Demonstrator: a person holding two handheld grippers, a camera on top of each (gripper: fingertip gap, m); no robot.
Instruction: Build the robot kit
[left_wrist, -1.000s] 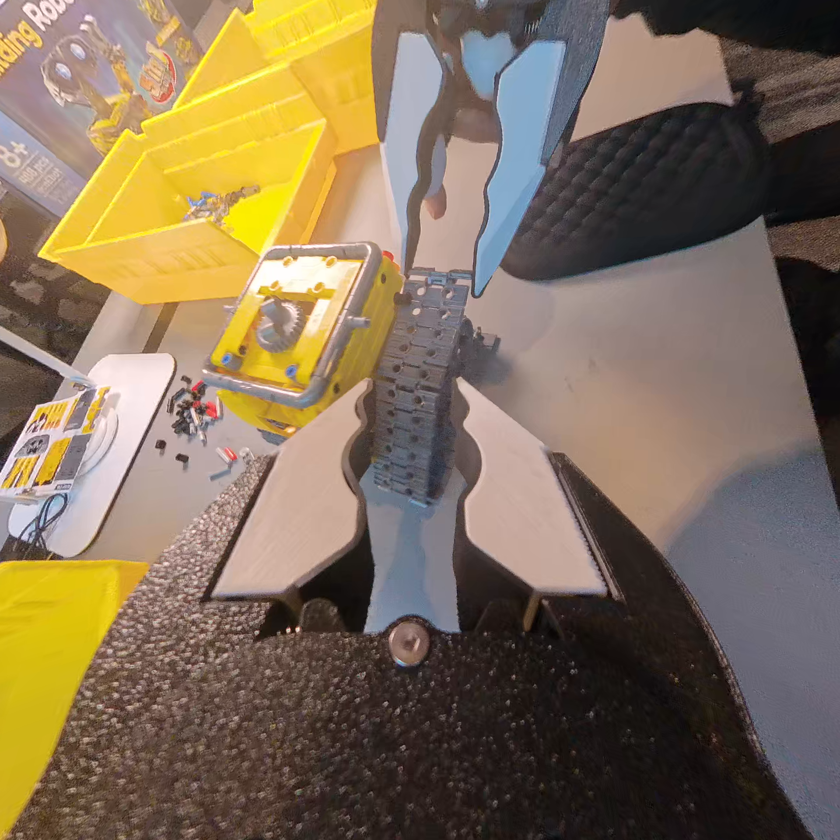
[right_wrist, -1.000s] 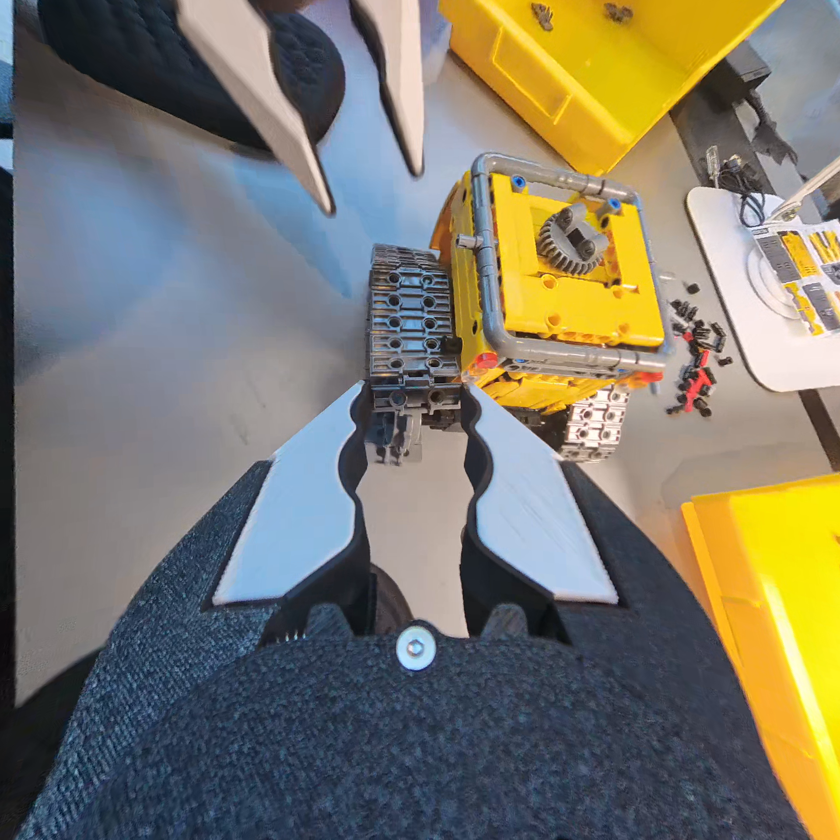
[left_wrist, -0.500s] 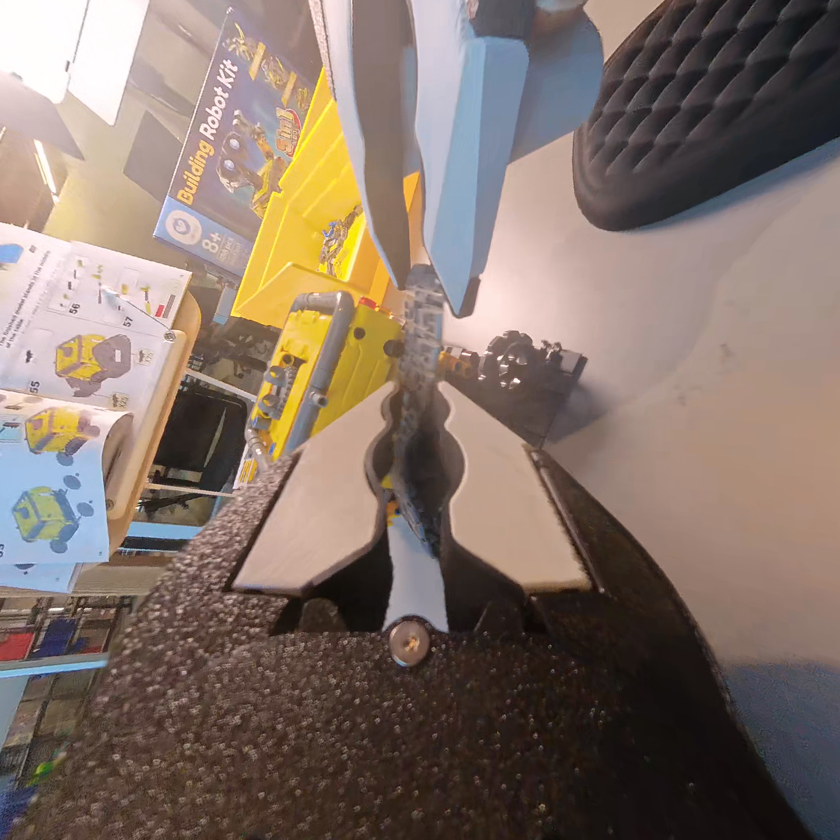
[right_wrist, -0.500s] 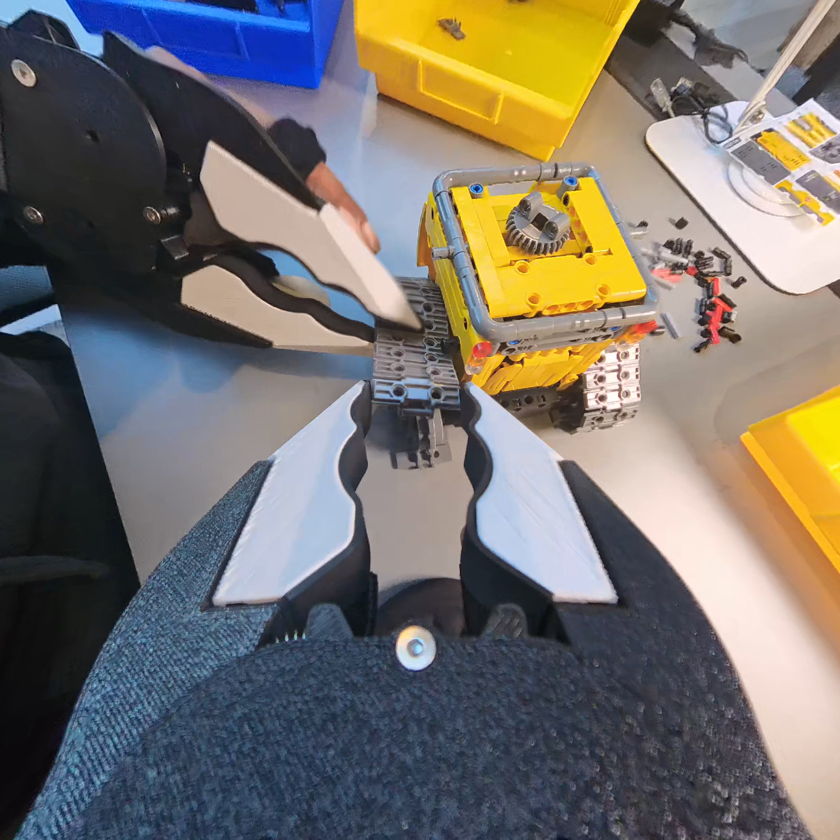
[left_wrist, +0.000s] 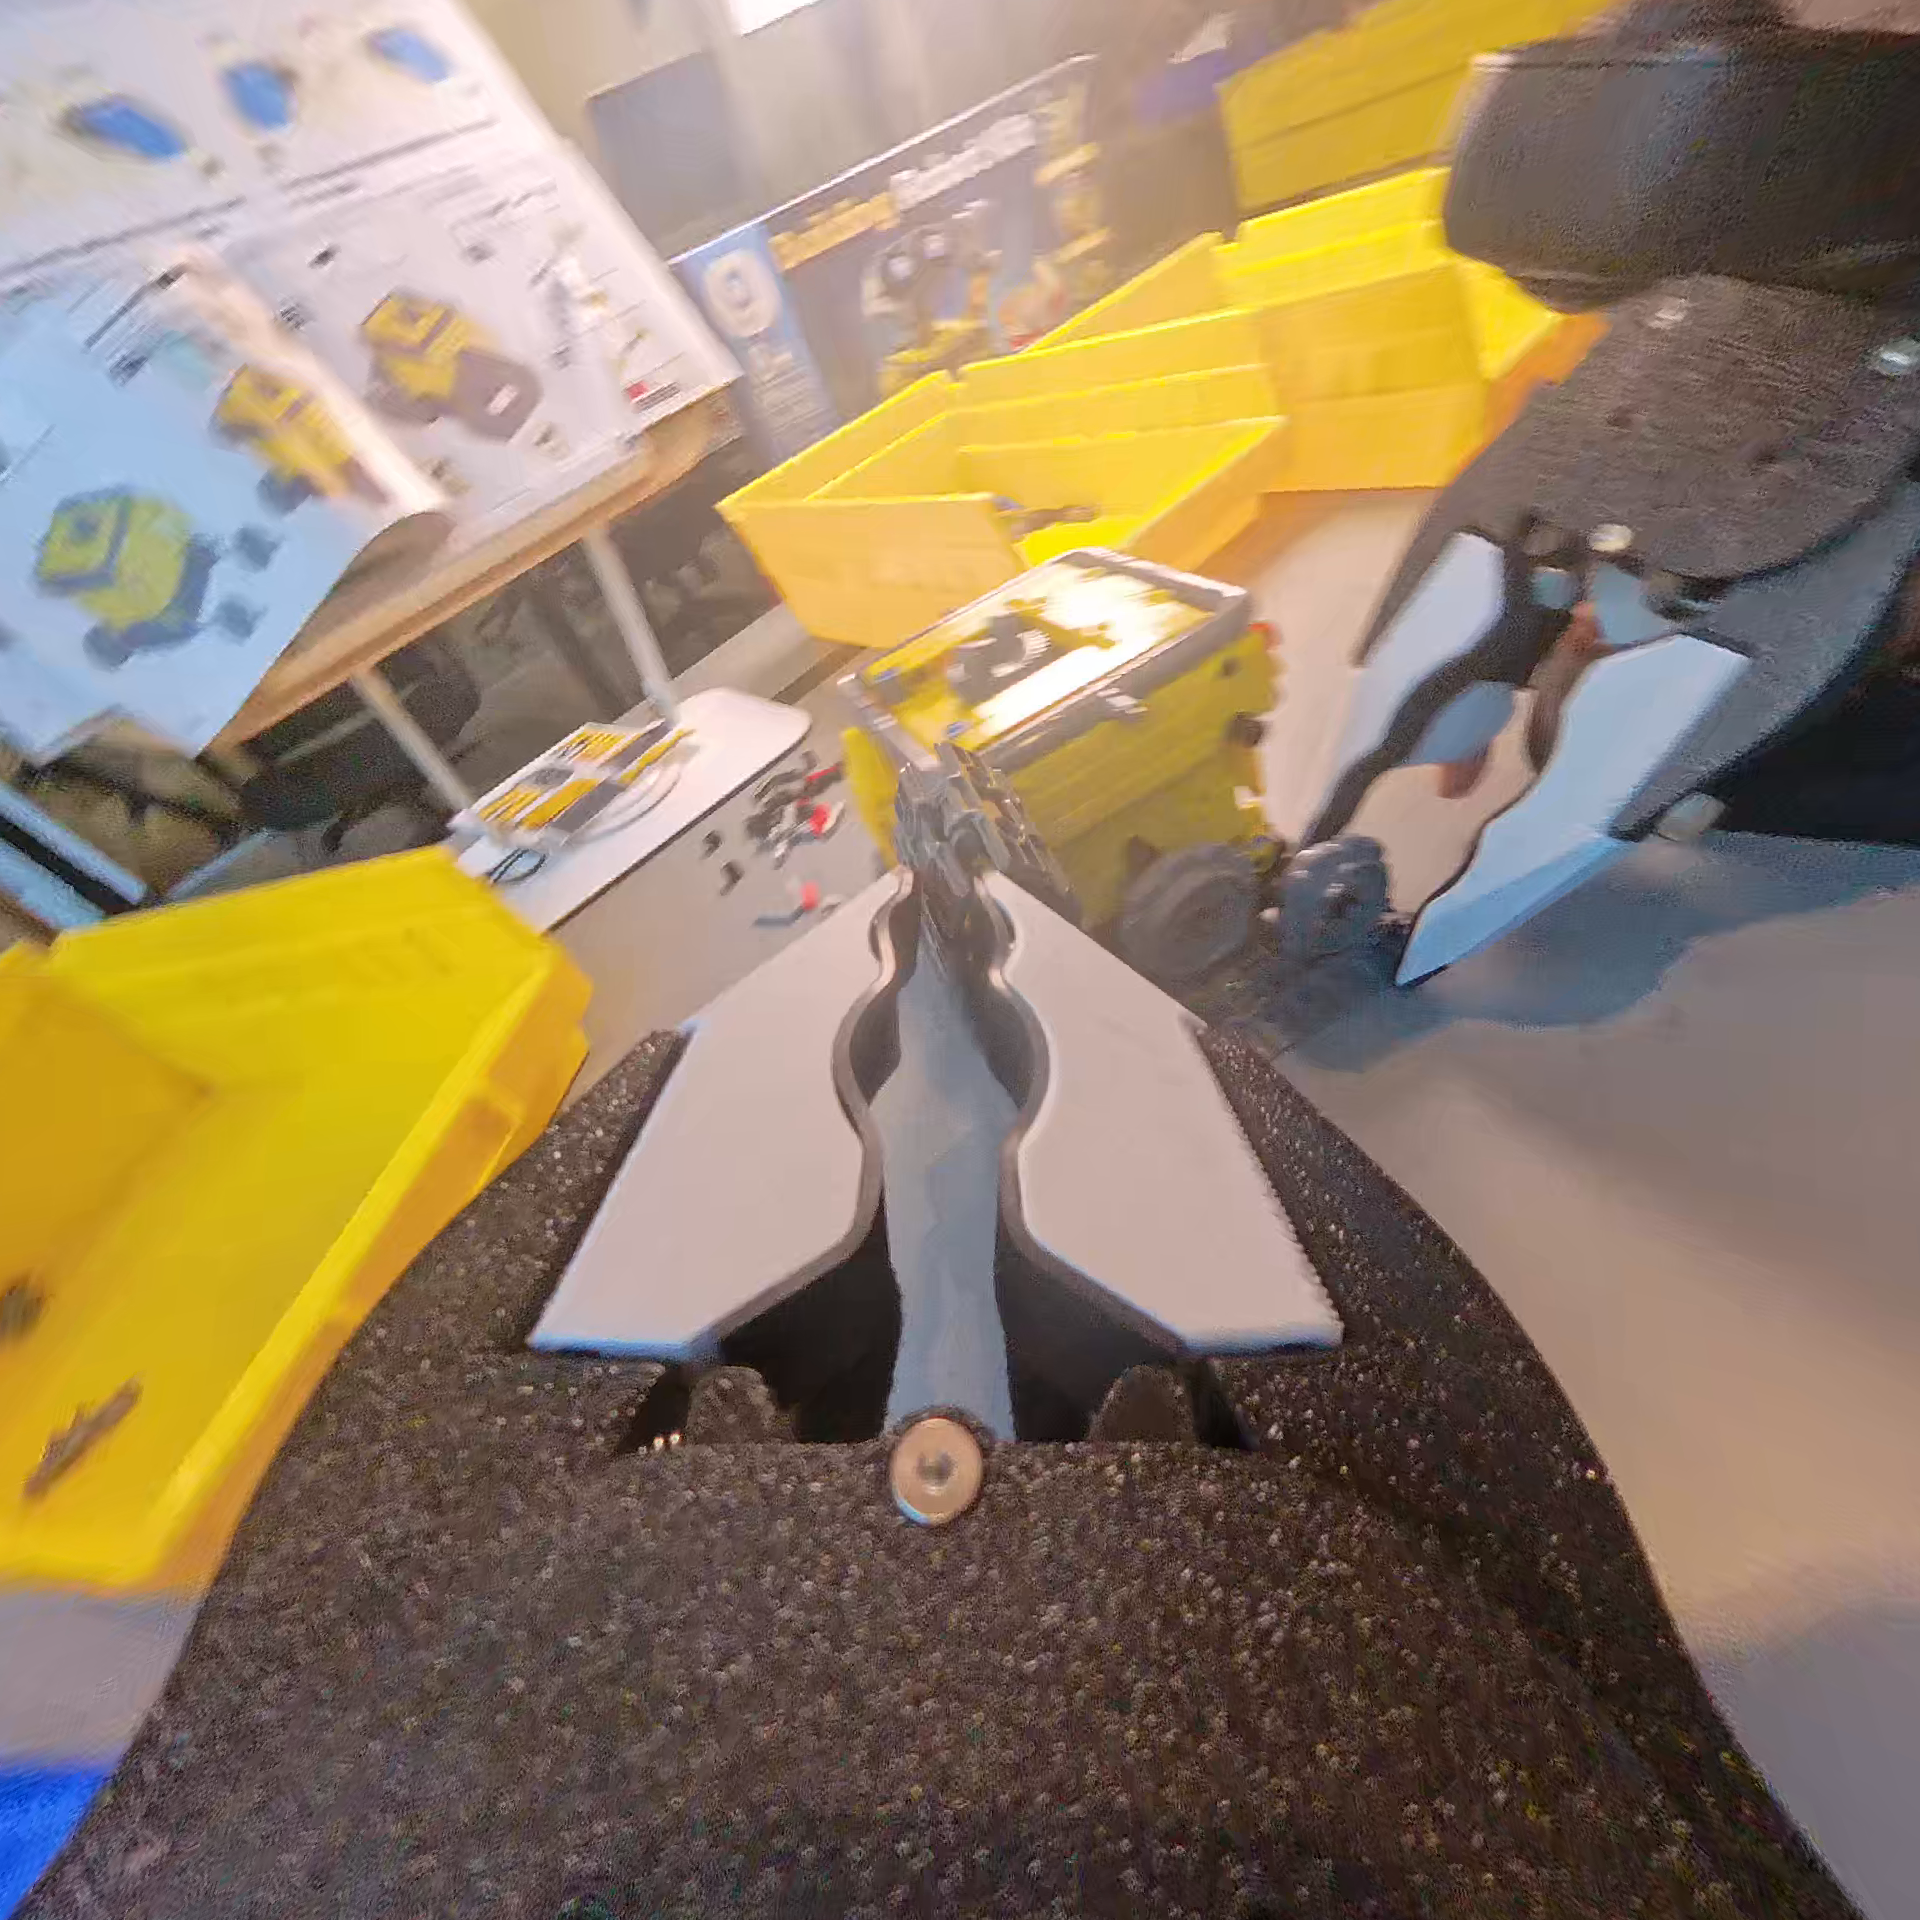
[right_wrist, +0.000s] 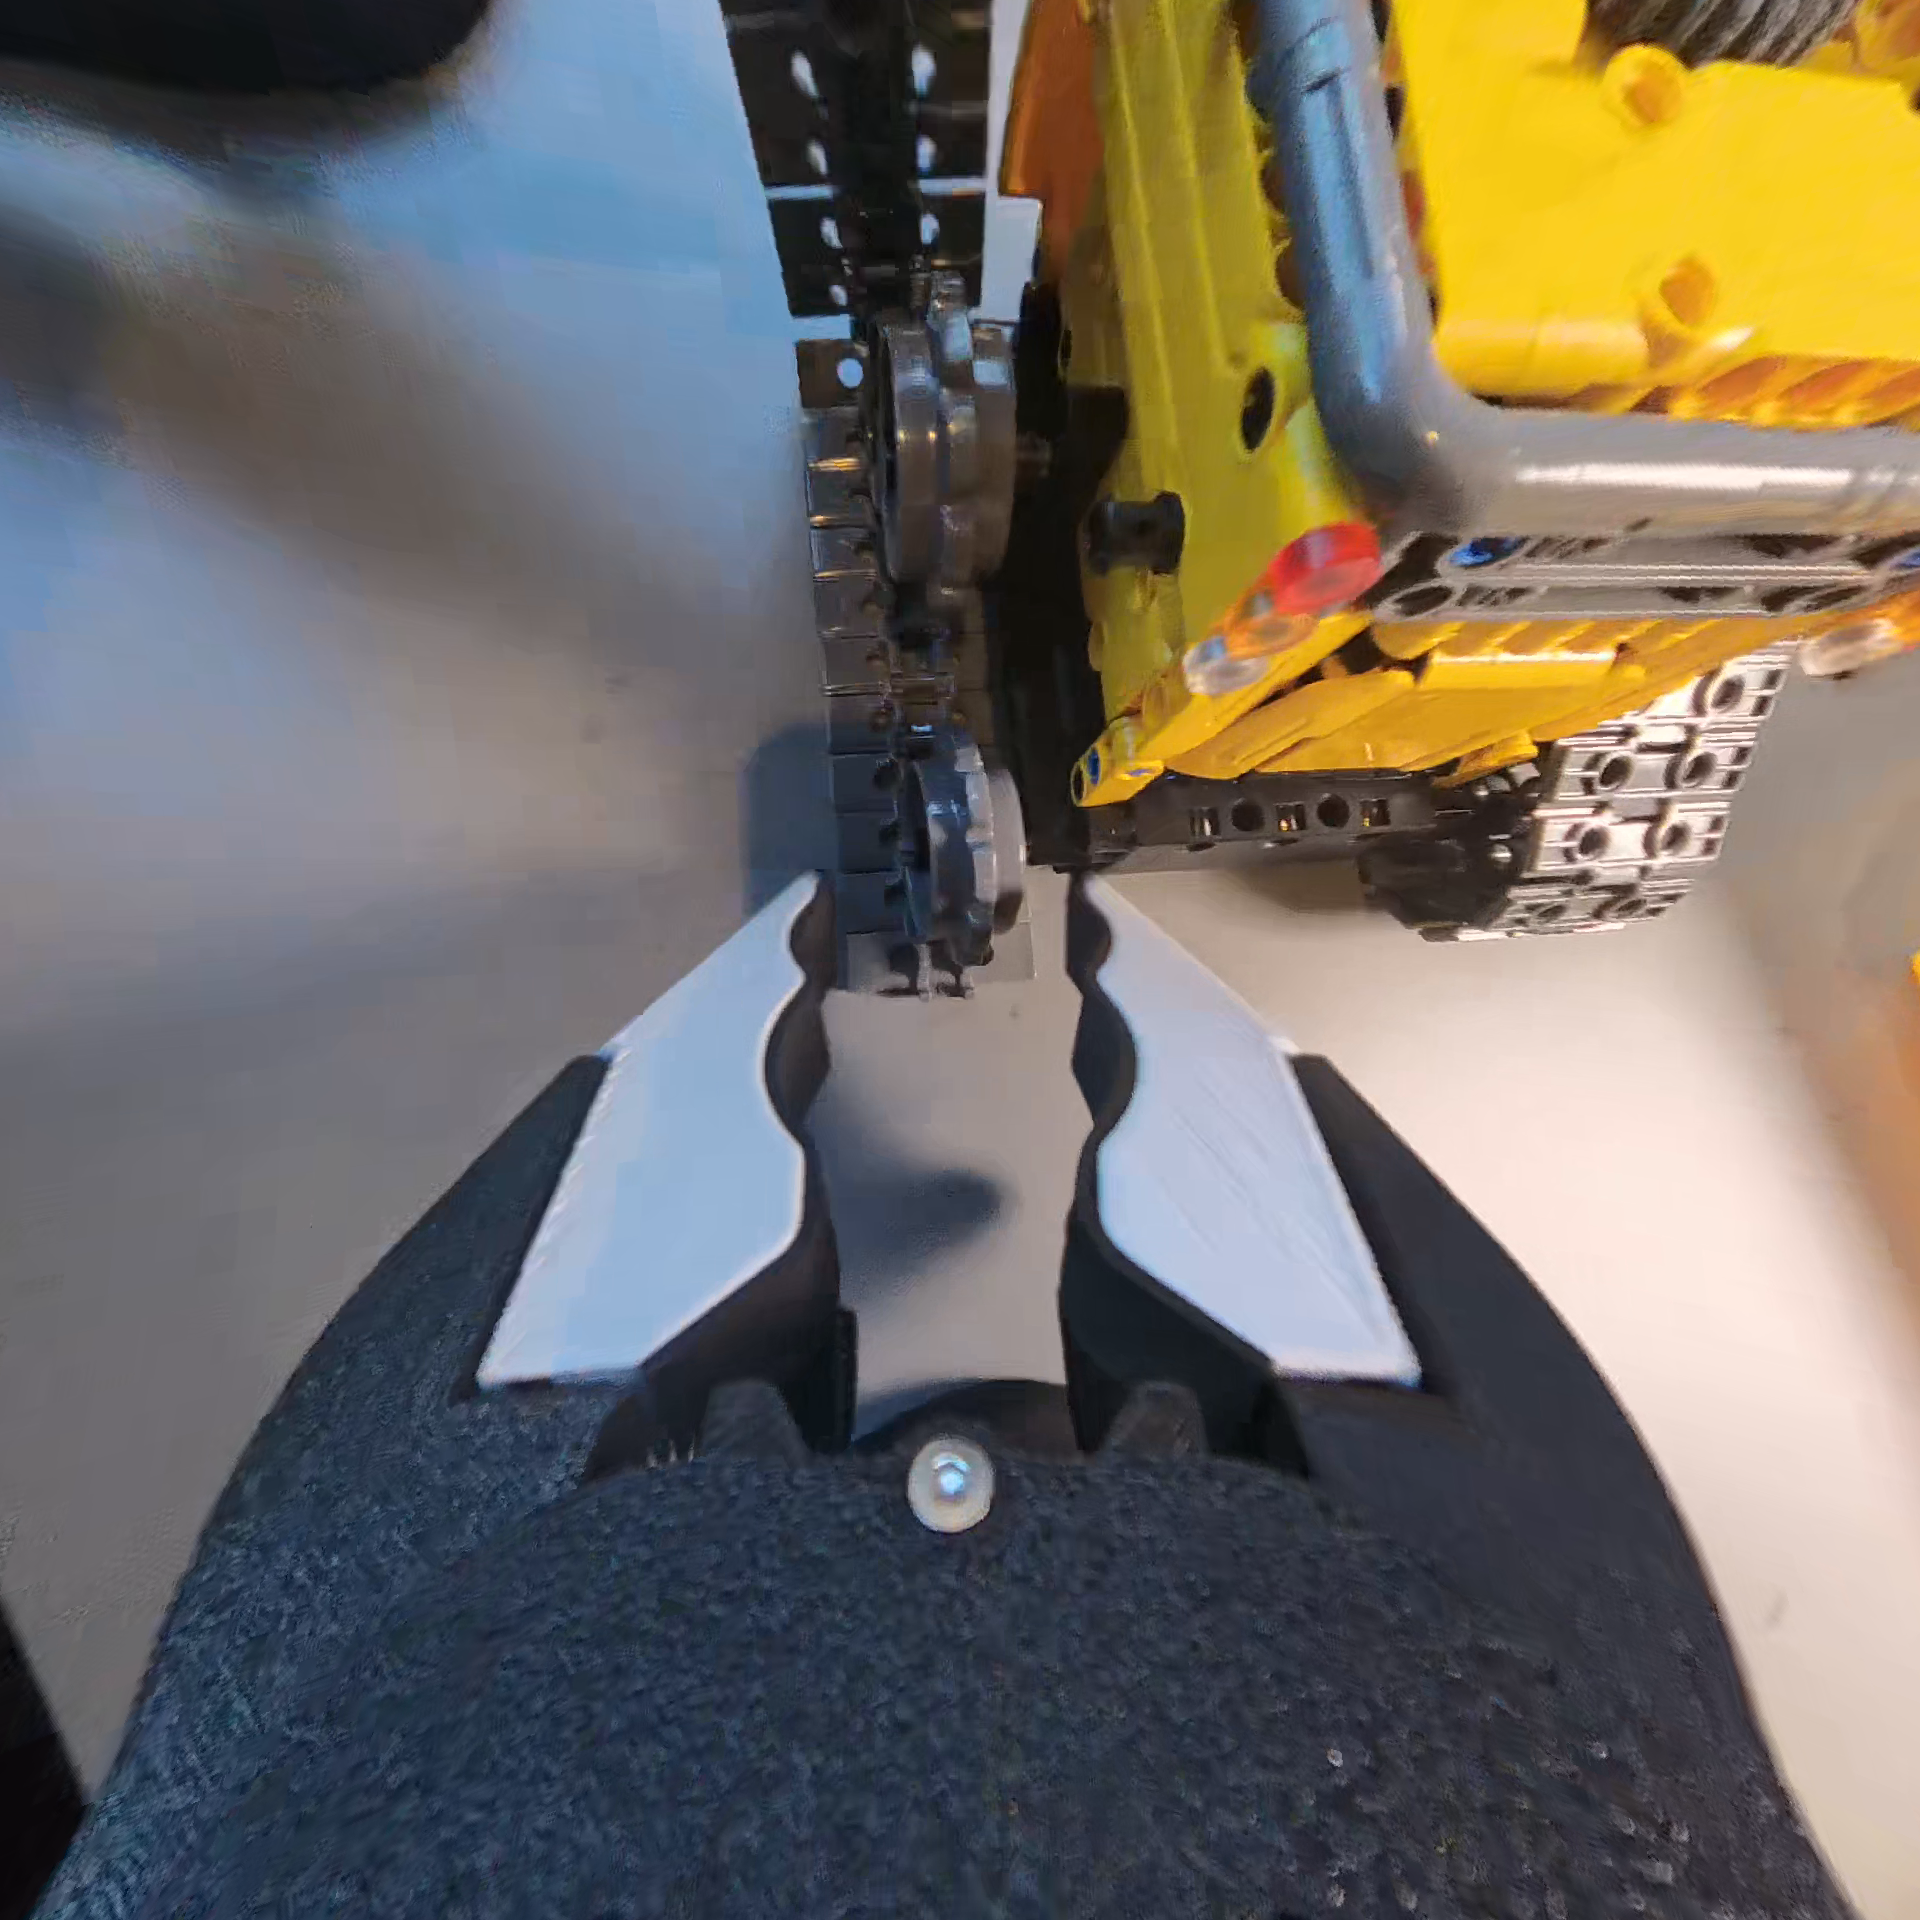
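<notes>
The left gripper (left_wrist: 954, 894) has its 2 pale flat fingers squeezed nearly together on a dark grey toy track strip (left_wrist: 961, 821) made of small plastic links. The strip sticks up and forward out of the tips, with its long side running away from the camera. This gripper is held low and nearly level, pointing across the grey table (left_wrist: 1558, 1195).

Just past the strip sits the yellow brick-built toy robot body (left_wrist: 1081, 717) with a grey pipe frame around its top.

The right gripper (right_wrist: 945, 914) has its 2 white fingers apart, in a middling gap, holding nothing. It tilts down at the table. Between its tips is the near end of a grey toy track belt with toothed wheels (right_wrist: 914, 727) on the robot's side. I cannot tell if the tips touch it. The belt runs straight away from the gripper.

Farther out are yellow plastic bins (left_wrist: 1039, 488), a white stand base with little loose parts (left_wrist: 790, 810) beside it, and big building-step sheets (left_wrist: 260, 343).
</notes>
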